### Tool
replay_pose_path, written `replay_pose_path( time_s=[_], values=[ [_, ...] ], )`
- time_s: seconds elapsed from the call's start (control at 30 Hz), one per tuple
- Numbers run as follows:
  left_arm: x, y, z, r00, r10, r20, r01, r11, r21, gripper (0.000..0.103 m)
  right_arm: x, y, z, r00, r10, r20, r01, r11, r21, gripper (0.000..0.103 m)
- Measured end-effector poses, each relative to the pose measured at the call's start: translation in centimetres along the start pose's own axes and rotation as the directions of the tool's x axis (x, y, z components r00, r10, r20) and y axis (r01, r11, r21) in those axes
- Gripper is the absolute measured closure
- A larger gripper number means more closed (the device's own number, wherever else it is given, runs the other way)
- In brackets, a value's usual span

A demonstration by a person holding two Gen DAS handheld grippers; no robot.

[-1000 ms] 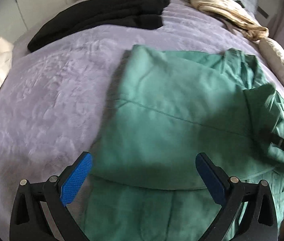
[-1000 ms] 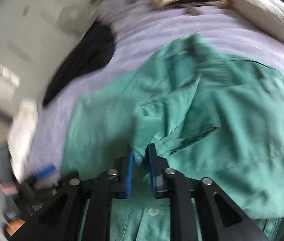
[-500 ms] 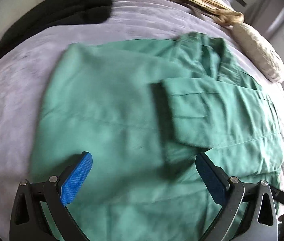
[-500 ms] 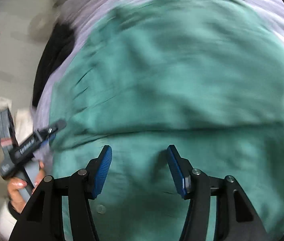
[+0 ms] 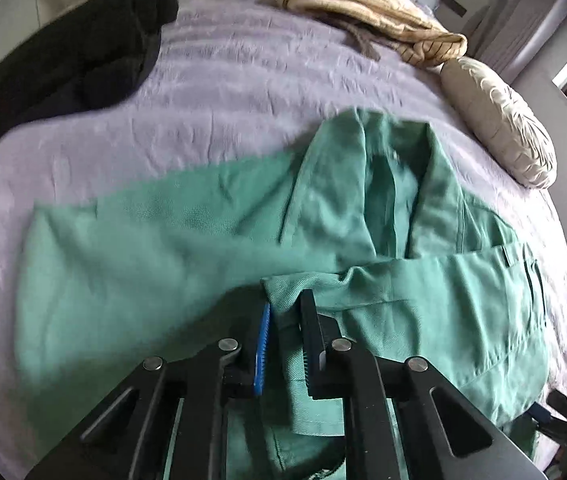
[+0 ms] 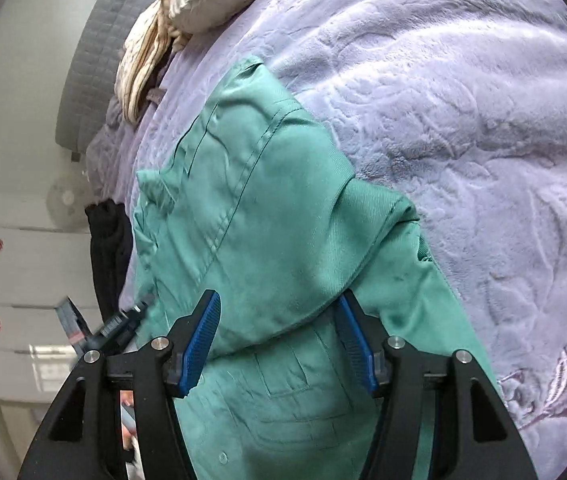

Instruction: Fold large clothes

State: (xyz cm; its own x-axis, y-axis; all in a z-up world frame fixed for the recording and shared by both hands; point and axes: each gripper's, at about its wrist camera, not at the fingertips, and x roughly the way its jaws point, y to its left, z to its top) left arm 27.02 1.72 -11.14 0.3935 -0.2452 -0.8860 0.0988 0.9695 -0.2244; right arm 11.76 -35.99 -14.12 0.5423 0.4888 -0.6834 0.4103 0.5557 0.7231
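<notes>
A large green shirt [image 5: 143, 248] lies spread on the lilac bedspread [image 5: 243, 92], collar toward the pillows. One sleeve [image 5: 423, 292] is folded across its body. My left gripper [image 5: 286, 304] is closing on the cuff end of that sleeve, and green cloth fills the narrow gap between its pads. In the right wrist view the green shirt [image 6: 251, 200] runs up the frame. My right gripper [image 6: 278, 300] hovers over a folded edge of it, jaws wide apart, cloth below them but nothing pinched. The left gripper [image 6: 123, 320] shows blurred at that view's left edge.
A black garment [image 5: 83, 52] lies at the far left of the bed. A beige garment [image 5: 363, 4] and a cream pillow [image 5: 499, 120] sit at the far right. Bare bedspread [image 6: 463, 120] stretches right of the shirt. White drawers [image 6: 11, 280] and a grey headboard [image 6: 95, 60] stand beyond.
My left gripper slid across the shirt from wide open and closed on the folded sleeve's cuff. My right gripper let go of the sleeve, opened, rolled and moved to the shirt's other side.
</notes>
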Motion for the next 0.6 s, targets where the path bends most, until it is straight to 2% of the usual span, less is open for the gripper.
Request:
replay_pose_path(
  time_s=[0.13,0.23,0.3,0.37,0.4,0.43,0.47,0.5,0.6],
  values=[
    [1.4,0.8,0.8,1.000,0.002,-0.025,-0.002,1.000,-0.002,0.088,-2.1,1.2,-0.1,1.000,-0.003,-0.017,0.001,0.991,-0.132,0.039],
    [1.2,0.5,0.2,0.999,0.036,-0.016,-0.035,0.999,0.029,0.087,-3.5,3.0,1.3,0.997,-0.046,0.058,0.058,0.972,-0.227,0.039],
    [0.9,0.4,0.2,0.999,0.049,-0.021,-0.049,0.999,0.021,0.087,-3.5,3.2,3.2,0.993,-0.089,0.081,0.105,0.967,-0.233,0.039],
    [0.2,0.7,0.3,0.999,0.047,-0.027,-0.047,0.999,0.000,0.083,-3.5,3.1,5.0,0.991,-0.095,0.096,0.113,0.973,-0.204,0.039],
    [-0.3,1.0,0.2,0.998,0.059,-0.022,-0.059,0.998,-0.012,0.063,-3.5,3.2,5.7,0.991,-0.089,0.104,0.108,0.975,-0.195,0.039],
    [-1.1,1.4,0.1,0.996,0.092,-0.001,-0.092,0.995,-0.026,0.033,-3.6,3.4,6.1,0.990,-0.081,0.112,0.101,0.977,-0.185,0.039],
    [-2.1,1.7,-0.1,0.993,0.117,0.035,-0.116,0.992,-0.040,0.025,-3.7,3.4,6.2,0.990,-0.075,0.119,0.096,0.980,-0.177,0.039],
    [-3.0,1.9,-0.3,0.990,0.121,0.069,-0.118,0.992,-0.048,0.024,-3.8,3.3,6.0,0.990,-0.071,0.123,0.091,0.983,-0.162,0.039],
    [-4.4,2.5,-1.3,0.994,0.091,0.054,-0.088,0.995,-0.048,0.024,-4.0,2.0,4.9,0.994,-0.055,0.097,0.065,0.993,-0.099,0.039]
  ],
)
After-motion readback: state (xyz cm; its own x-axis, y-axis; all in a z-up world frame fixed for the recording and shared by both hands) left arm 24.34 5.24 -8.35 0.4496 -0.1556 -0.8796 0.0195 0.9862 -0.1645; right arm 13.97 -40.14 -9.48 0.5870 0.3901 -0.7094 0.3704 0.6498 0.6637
